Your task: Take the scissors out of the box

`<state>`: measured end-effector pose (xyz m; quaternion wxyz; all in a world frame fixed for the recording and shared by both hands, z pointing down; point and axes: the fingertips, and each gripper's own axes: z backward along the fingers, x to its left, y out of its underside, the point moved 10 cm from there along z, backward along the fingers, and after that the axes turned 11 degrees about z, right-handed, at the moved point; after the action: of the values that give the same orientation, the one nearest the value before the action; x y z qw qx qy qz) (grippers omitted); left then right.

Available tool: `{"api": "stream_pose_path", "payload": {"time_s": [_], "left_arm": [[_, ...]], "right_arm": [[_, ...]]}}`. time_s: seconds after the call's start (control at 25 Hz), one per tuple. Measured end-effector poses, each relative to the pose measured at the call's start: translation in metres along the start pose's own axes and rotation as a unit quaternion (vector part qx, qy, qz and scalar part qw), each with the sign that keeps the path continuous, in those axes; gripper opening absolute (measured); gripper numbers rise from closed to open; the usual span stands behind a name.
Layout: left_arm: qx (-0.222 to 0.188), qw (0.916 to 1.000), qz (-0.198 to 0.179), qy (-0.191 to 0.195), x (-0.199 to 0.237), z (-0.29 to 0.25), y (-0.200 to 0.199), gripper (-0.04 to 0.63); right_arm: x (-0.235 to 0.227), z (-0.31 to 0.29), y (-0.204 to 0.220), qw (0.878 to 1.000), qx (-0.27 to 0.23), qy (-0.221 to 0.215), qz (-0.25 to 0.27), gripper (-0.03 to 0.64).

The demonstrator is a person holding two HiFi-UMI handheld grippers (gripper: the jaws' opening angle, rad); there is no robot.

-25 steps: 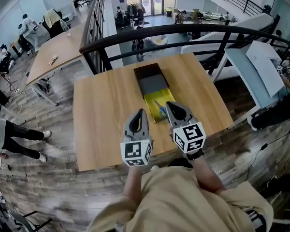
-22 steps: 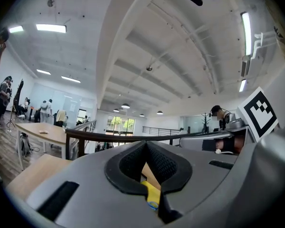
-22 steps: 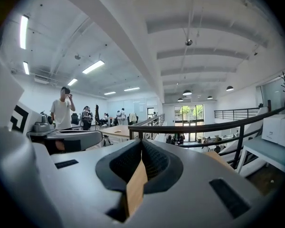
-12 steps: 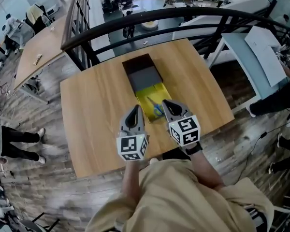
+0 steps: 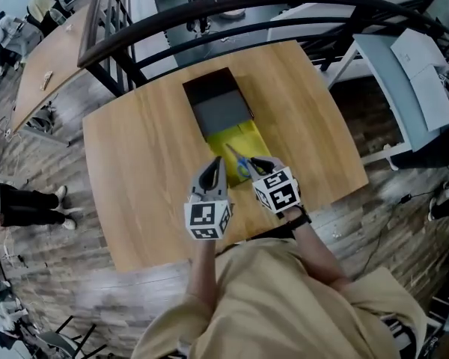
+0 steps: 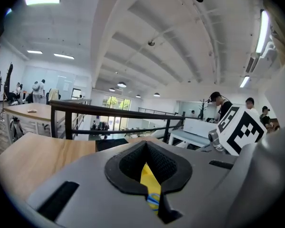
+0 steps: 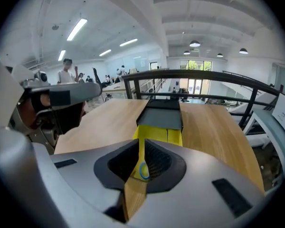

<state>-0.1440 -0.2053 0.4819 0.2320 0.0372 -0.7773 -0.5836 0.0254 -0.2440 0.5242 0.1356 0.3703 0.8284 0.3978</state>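
**Task item.** The scissors [image 5: 242,164] lie flat in the yellow tray [image 5: 248,134] of the box [image 5: 217,99]. They are at the tray's near end, blue handles toward the person and blades pointing at the box's dark cover. They are not lifted, and no contact with either tool can be seen.

**Box.** The dark cover sits over the far half only. This leaves the near half of the tray open from above, evidently so the scissors can be reached.

**Right gripper** [image 5: 256,163]. The jaws are pressed together with nothing between them. It is tilted downward at the box's near right corner, just beside the handles. Its own view shows a blue handle ring through the slit between the pads. In my judgement it is lined up on the handles, and the jaws must spread before any grip.

**Left gripper** [image 5: 216,164]. The jaws are likewise together and empty. It is held close to level just left of the box's near end, probably ready to steady the box.

**Edges and clearance.**
- The tray walls hem the scissors in on both sides and the cover closes off the far end, so straight up is the free way out.
- The table [image 5: 135,163] is bare left and right of the box.
- The table's front edge runs near the box's near end.
- The railing [image 5: 232,15] stands well beyond the far end.
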Motion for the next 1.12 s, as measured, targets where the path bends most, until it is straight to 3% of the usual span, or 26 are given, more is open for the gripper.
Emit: {"api": "stream_pose_path", "payload": {"time_s": [0.4,0.48,0.6,0.92,1.04,1.12], "left_arm": [[0.031,0.9991,0.015,-0.023,0.027,-0.030,0.011,0.002],[0.034,0.9989,0.019,-0.025,0.031,-0.034,0.014,0.002],[0.036,0.9987,0.023,-0.027,0.037,-0.040,0.016,0.002],[0.046,0.9980,0.034,-0.027,0.044,-0.048,0.022,0.002],[0.048,0.9979,0.035,-0.026,0.043,-0.051,0.024,0.002],[0.049,0.9978,0.035,-0.027,0.044,-0.052,0.026,0.002]], "right_arm": [[-0.009,-0.062,0.025,0.994,0.100,-0.053,0.009,0.022],[-0.009,-0.073,0.029,0.991,0.120,-0.065,0.008,0.094],[-0.010,-0.089,0.036,0.986,0.149,-0.080,0.004,0.114],[-0.003,-0.128,0.058,0.958,0.250,-0.139,-0.019,0.147],[-0.015,-0.133,0.064,0.945,0.308,-0.108,0.006,0.148],[-0.019,-0.141,0.065,0.944,0.313,-0.101,0.019,0.149]]}}
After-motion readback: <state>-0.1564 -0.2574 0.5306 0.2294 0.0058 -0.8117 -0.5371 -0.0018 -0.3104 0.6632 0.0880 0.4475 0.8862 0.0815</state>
